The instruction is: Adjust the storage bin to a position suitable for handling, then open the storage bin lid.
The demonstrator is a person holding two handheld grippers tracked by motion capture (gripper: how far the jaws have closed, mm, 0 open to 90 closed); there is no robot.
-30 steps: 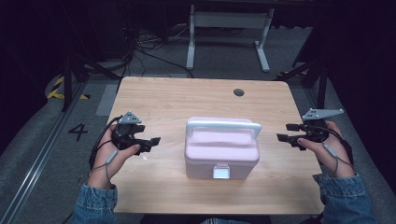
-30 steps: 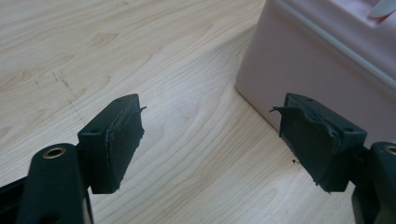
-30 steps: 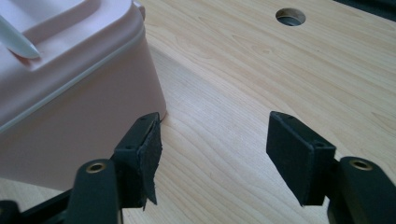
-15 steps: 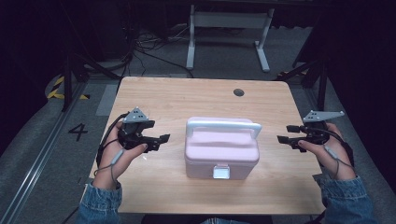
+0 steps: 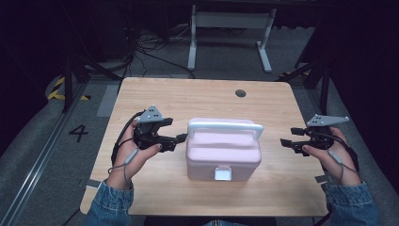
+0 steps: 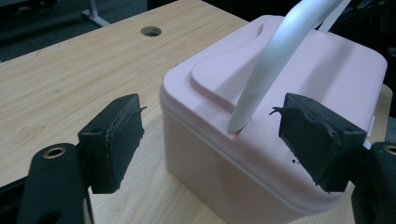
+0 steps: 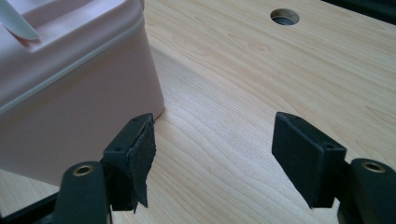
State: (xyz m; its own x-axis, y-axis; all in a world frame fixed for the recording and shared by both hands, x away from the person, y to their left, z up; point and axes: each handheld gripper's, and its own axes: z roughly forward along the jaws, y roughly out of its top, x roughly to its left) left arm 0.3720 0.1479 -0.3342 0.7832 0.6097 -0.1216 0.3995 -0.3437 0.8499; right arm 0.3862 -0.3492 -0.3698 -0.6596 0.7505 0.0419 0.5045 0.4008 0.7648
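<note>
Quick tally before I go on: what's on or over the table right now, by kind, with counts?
Pink boxes, lid shut, white handle raised: 1
Grippers, left and right, both open and empty: 2
Cable holes in the tabletop: 1
Total: 4

Lab or studio: you are working at a lone wooden table, floor cables trailing, numbered floor marking showing.
</note>
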